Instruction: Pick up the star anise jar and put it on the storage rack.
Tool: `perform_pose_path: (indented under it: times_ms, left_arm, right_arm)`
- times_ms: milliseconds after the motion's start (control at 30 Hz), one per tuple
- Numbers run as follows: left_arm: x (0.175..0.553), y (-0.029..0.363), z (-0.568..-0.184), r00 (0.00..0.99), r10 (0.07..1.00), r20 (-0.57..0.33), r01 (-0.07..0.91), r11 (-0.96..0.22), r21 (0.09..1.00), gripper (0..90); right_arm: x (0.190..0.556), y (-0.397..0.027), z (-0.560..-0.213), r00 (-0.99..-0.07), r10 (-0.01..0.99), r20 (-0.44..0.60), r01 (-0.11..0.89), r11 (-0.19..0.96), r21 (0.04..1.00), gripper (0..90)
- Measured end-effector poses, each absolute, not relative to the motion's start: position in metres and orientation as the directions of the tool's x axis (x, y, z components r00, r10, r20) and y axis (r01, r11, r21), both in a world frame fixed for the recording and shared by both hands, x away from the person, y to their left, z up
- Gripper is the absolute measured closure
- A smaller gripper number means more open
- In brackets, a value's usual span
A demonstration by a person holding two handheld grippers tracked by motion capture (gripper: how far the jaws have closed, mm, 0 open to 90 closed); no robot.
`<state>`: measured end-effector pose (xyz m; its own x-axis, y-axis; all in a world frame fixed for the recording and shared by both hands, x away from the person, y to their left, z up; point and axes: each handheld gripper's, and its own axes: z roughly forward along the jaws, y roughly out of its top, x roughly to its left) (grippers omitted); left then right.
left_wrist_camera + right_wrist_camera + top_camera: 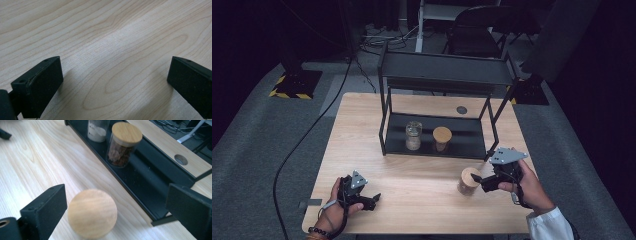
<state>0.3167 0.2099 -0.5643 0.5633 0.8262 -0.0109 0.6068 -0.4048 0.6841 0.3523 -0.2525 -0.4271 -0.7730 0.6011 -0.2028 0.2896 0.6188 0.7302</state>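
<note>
One wooden table (422,200) carries everything, and one black two-tier rack (439,107) stands on its far half, beyond both grippers. There are three jars in all. Two sit side by side on the rack's bottom shelf: a clear glass jar (413,135) holding something pale, and a jar with a wooden lid (442,138), which in the right gripper view holds brown pieces (123,145). The third, a wood-lidded jar (468,181), stands alone on the table in front of the rack's near right corner.

There are two grippers, one in each hand. The right gripper (478,180) points left at the lone jar, its tip just beside the jar's right side. In the right gripper view its jaws stand wide apart, the round lid (92,213) lies between them, nearer the left-hand jaw, and no pad presses on it. The rack's front rail runs just beyond the other jaw, so room is tight on that side and open towards the near table edge.

The left gripper (371,199) rests low over the near left part of the table, well apart from the jar, jaws wide with bare wood (112,57) between them and open tabletop all round.
</note>
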Motion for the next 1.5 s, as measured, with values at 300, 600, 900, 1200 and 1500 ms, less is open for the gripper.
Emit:
perform_pose_path:
  times_ms: [300,600,900,1200,1500]
  left_arm:
    - [0.317,0.21,-0.564,0.563,0.826,-0.011,0.607,-0.405,0.684,0.0]
    - [0.317,0.21,-0.564,0.563,0.826,-0.011,0.607,-0.405,0.684,0.0]
    - [0.317,0.21,-0.564,0.563,0.826,-0.011,0.607,-0.405,0.684,0.0]
    - [0.317,0.21,-0.564,0.563,0.826,-0.011,0.607,-0.405,0.684,0.0]
    - [0.317,0.21,-0.564,0.563,0.826,-0.011,0.607,-0.405,0.684,0.0]
  right_arm:
    - [0.335,-0.269,-0.44,-0.766,0.611,-0.199,0.301,0.614,0.729,3.5]
    - [0.326,-0.289,-0.455,-0.737,0.621,-0.266,0.29,0.647,0.705,3.5]
    - [0.323,-0.303,-0.477,-0.722,0.637,-0.27,0.321,0.655,0.684,3.5]
    - [0.324,-0.314,-0.498,-0.69,0.672,-0.268,0.363,0.642,0.675,3.5]
    - [0.329,-0.323,-0.518,-0.666,0.696,-0.269,0.405,0.64,0.653,3.5]
